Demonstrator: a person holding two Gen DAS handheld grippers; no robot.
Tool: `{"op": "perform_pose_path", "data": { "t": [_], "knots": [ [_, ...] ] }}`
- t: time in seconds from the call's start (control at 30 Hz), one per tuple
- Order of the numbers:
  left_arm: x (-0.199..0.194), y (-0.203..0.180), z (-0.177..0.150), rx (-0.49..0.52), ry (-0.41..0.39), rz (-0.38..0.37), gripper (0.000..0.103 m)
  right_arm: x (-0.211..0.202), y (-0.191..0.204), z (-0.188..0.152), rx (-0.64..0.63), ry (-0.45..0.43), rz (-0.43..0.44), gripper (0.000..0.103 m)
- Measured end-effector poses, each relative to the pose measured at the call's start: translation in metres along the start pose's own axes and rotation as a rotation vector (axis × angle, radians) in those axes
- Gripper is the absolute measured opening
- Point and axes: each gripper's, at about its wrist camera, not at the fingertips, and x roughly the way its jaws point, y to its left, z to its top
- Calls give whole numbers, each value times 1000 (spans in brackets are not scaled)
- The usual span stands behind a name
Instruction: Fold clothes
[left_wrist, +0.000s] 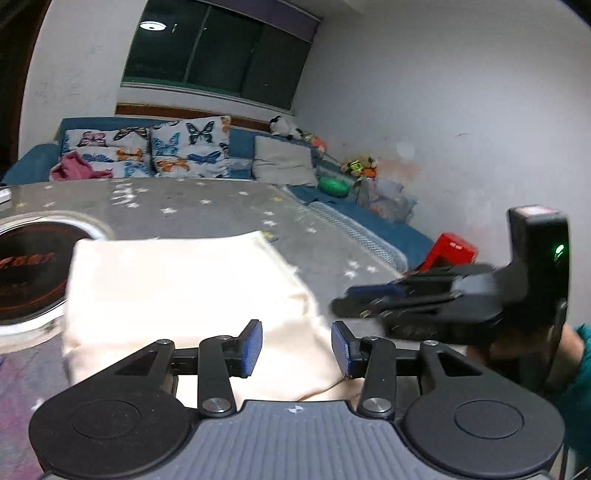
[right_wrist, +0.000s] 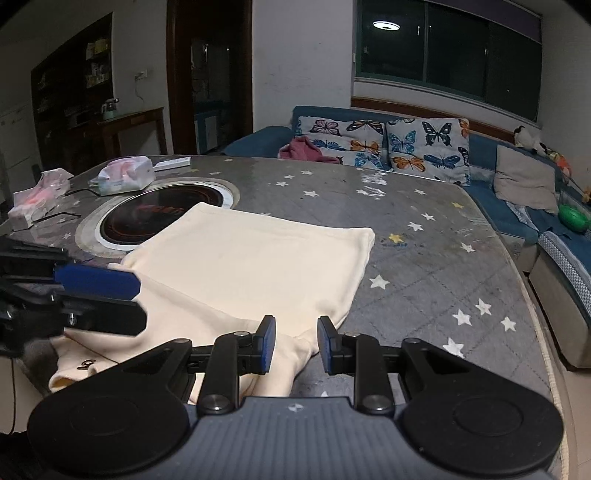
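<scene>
Hovering with both tongs released, your left gripper (left_wrist: 297, 349) and right gripper (right_wrist: 293, 343) flank the partly folded cream garment (right_wrist: 251, 266); fold stage unclear.

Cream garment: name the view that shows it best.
Right wrist view. There the cream garment shows nearly whole on the table, folded edges and near hem included. The left wrist view shows a blurred, overexposed part.

The left gripper (left_wrist: 297, 349) is held low at the frame's bottom centre, jaws parted with nothing between them. The right gripper (right_wrist: 293, 343) is likewise parted and empty. A hand (left_wrist: 517, 350) is seen at lower right.
</scene>
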Motion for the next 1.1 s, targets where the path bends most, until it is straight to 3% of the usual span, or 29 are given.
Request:
{"op": "perform_pose_path", "data": {
  "t": [0.13,0.37,0.5,0.57,0.6,0.67,0.77,0.93,1.0,1.1],
  "knots": [
    [-19,27,-15,18,-6,131,45,1,12,-1,-34,21,49,24],
    [-47,71,-38,-13,34,255,52,22,24,-7,-61,72,48,24],
    [-52,73,-48,-3,56,249,52,31,23,-9,-38,99,60,22],
    [-50,70,-50,13,65,232,50,31,25,-9,-48,100,57,15],
    [-49,69,-52,21,69,224,46,31,27,-9,-54,100,47,11],
    [-45,70,-52,14,78,219,18,32,27,-8,-48,105,34,7],
    [-47,74,-49,-7,80,213,9,27,26,-5,-22,94,32,4],
    [-58,79,-43,-25,63,206,8,16,26,2,-2,81,80,4],
    [-60,81,-40,-26,63,210,9,21,27,-1,-10,103,76,10],
    [-63,85,-35,-26,63,216,16,26,28,-6,-31,123,51,12]
  ]
}}
